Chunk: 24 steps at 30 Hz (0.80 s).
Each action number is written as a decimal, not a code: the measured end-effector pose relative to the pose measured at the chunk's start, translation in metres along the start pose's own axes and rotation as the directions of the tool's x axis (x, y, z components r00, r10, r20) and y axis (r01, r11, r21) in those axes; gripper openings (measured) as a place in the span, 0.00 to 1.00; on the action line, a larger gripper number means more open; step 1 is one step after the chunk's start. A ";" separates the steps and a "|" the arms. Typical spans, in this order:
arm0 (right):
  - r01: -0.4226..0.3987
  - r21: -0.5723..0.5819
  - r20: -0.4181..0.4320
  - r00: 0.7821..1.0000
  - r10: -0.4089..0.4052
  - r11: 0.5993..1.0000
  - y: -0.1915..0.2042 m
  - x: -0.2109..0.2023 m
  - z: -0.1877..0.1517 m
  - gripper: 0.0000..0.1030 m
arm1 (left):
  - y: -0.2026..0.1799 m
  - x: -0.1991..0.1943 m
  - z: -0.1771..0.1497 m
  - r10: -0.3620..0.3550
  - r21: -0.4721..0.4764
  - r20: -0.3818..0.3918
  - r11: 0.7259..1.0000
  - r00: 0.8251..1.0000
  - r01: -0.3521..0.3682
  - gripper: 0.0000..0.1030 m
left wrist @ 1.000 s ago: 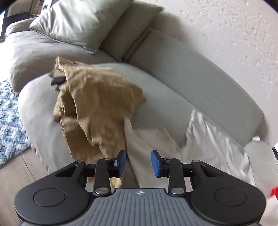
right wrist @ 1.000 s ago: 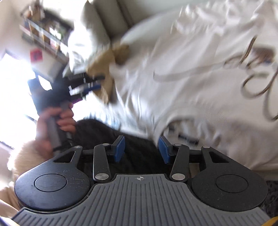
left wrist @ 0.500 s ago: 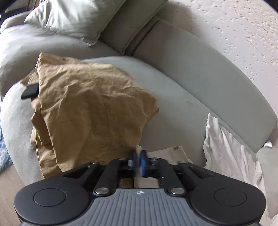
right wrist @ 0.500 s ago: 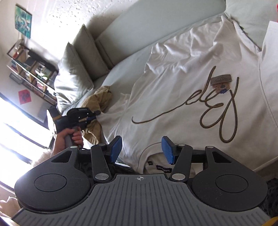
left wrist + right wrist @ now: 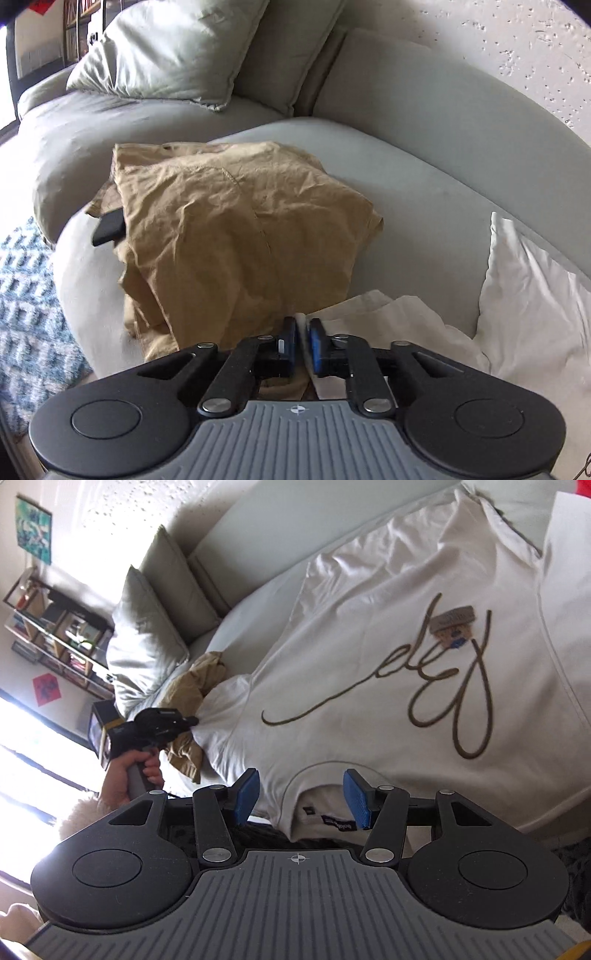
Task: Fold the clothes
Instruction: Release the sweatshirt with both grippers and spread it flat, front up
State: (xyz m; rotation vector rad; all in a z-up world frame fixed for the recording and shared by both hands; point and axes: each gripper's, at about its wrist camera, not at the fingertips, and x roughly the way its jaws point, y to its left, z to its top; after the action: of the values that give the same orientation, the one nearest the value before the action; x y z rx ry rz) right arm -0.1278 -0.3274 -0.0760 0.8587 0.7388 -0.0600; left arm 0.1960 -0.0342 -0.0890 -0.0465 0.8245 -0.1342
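The left gripper (image 5: 303, 341) pinches the white shirt's (image 5: 388, 657) sleeve edge, beside the tan clothes (image 5: 236, 229) on the sofa (image 5: 424, 206) — the right gripper (image 5: 301, 797), fingers spread, hovers at the collar.

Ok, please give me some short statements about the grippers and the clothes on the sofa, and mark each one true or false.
1. The left gripper is shut on an edge of the white T-shirt. True.
2. The right gripper is clamped on the collar. False: its jaws are open, near the collar.
3. The tan garment lies on the sofa. True.
4. The T-shirt's print is red. False: it is olive-brown script.
5. A cushion leans at the sofa back. True.
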 end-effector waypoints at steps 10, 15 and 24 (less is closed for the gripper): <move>0.238 0.191 0.030 0.968 -0.248 0.952 -0.066 -0.045 -0.014 0.65 | -0.053 -0.098 -0.078 -0.249 0.214 -0.066 0.942 0.966 0.257 0.33; 0.291 0.312 0.049 0.946 -0.321 0.904 -0.099 -0.050 -0.027 0.62 | -0.090 -0.093 -0.128 -0.330 0.279 -0.156 0.890 0.931 0.362 0.30; 0.346 0.355 0.168 0.890 -0.423 0.869 -0.130 -0.048 -0.027 0.63 | -0.086 -0.117 -0.146 -0.312 0.230 -0.167 0.910 0.935 0.345 0.29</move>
State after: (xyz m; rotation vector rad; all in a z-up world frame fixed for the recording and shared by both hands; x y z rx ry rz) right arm -0.2224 -0.4068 -0.1442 0.9745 0.6710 -0.6514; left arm 0.0014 -0.1020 -0.0944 0.0684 0.9155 -0.5683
